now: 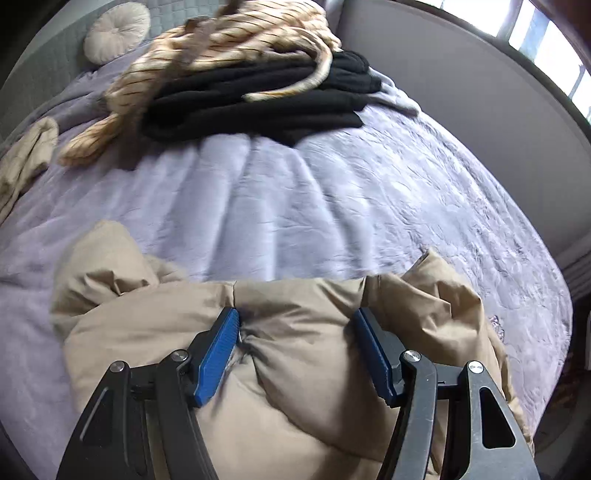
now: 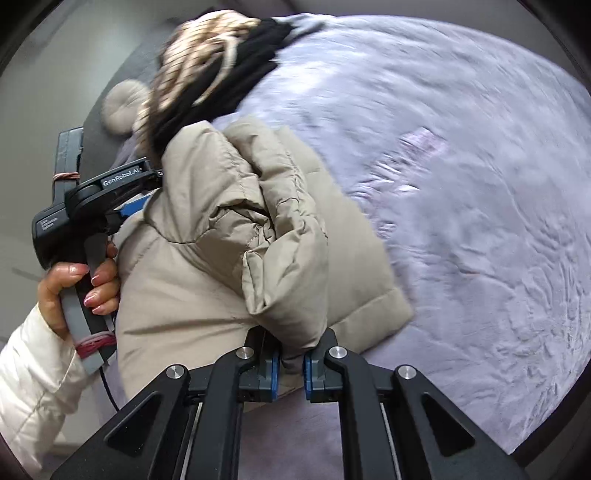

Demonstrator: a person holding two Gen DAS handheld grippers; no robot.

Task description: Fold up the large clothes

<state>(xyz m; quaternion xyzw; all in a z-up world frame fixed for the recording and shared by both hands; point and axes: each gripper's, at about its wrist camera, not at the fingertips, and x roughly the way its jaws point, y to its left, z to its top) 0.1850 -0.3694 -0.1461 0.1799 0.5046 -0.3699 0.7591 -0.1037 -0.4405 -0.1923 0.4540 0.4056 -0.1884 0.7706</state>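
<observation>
Now jacket (image 2: 229, 236) in right hand-held gripper (image 2: 291, 363).

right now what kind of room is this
Most likely a bedroom. A wide bed with a lilac bedspread fills both views, a round cushion leans on the grey padded headboard, and a beige puffer jacket lies on the bed near other piled clothes.

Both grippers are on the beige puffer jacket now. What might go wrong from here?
The right gripper pinches only a thin edge of the puffer jacket; the slick fabric may slip out. The left gripper straddles a thick bunch, so its hold may be loose. The folded black garment lies beyond and could get disturbed.
</observation>
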